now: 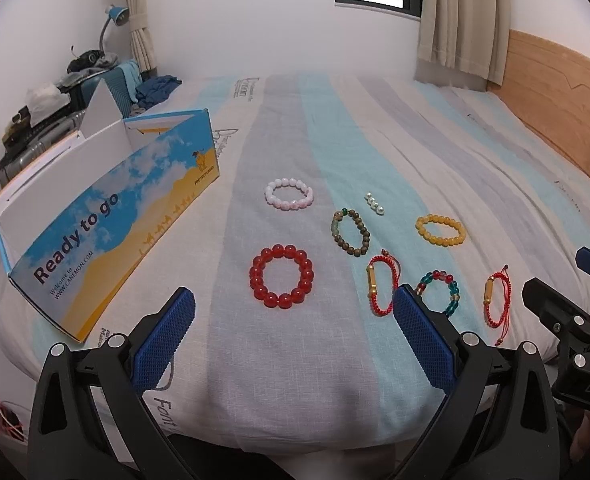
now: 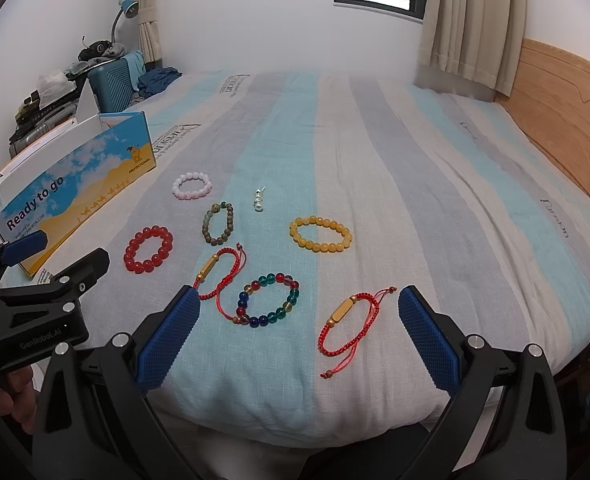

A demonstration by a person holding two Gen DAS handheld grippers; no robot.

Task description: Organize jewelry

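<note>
Several bracelets lie on the striped bed cover: a red bead bracelet, a pink one, a dark green-brown one, a yellow one, a multicolour one, two red cord bracelets and a small pearl piece. An open printed cardboard box stands at the left. My left gripper is open and empty, just short of the red bracelet. My right gripper is open and empty near the multicolour and cord bracelets.
The bed's near edge lies just under the grippers. A wooden headboard runs along the right. Suitcases with clothes and a lamp stand behind the box at the left.
</note>
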